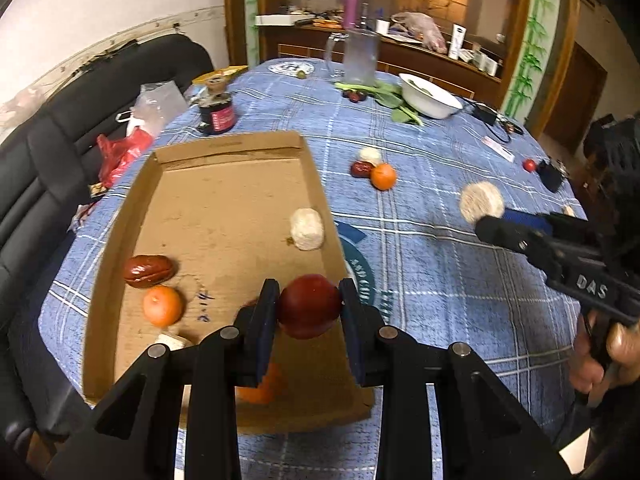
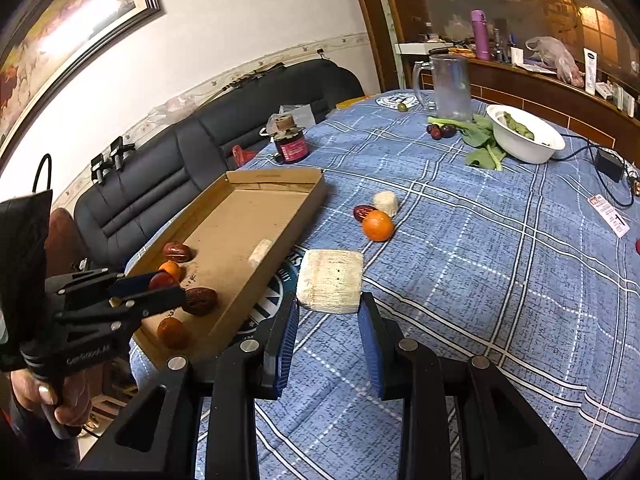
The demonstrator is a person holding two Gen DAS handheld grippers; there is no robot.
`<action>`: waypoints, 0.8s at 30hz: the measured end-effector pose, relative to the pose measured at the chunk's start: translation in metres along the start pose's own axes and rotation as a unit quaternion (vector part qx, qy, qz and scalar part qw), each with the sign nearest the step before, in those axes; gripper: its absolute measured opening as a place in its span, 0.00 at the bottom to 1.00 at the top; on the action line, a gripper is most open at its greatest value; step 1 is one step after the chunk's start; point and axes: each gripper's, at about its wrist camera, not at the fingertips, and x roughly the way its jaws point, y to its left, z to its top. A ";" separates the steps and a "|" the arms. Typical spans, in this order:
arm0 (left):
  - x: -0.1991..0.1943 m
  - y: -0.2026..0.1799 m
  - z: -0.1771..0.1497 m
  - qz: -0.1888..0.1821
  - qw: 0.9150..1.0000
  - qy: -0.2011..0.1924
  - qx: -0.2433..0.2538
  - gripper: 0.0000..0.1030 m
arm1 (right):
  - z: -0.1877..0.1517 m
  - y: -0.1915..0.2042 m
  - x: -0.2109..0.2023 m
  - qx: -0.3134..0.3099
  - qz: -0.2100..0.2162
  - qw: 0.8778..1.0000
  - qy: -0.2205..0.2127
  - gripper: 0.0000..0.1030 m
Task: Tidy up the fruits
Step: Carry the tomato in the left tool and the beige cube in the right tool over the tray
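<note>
My left gripper (image 1: 309, 300) is shut on a dark red round fruit (image 1: 309, 306) above the near right corner of the cardboard tray (image 1: 224, 184). The tray holds a red date (image 1: 148, 271), an orange (image 1: 163, 305), a white cylinder piece (image 1: 306, 229) and another orange (image 1: 260, 390) under my fingers. My right gripper (image 2: 329, 308) is shut on a white cylinder piece (image 2: 330, 280), held above the tablecloth right of the tray (image 2: 240, 216). Loose on the cloth lie an orange (image 2: 377, 225), a date (image 2: 362, 212) and a white piece (image 2: 386, 203).
A white bowl (image 2: 528, 136) with greens, a clear mug (image 2: 450, 86), dark fruits (image 2: 440, 131) and a dark jar (image 2: 290, 146) stand at the table's far side. Cables and an adapter (image 2: 610, 164) lie far right. A black sofa (image 2: 200, 140) borders the left edge.
</note>
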 end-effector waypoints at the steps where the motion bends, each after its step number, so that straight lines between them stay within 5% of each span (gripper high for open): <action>1: 0.000 0.002 0.001 0.003 1.000 -0.001 -0.003 0.27 | 0.001 0.002 0.001 -0.002 0.001 1.000 0.000 0.30; 24: 0.016 0.052 0.020 0.044 0.996 -0.003 -0.072 0.27 | 0.019 0.060 0.041 -0.051 0.043 0.998 0.022 0.29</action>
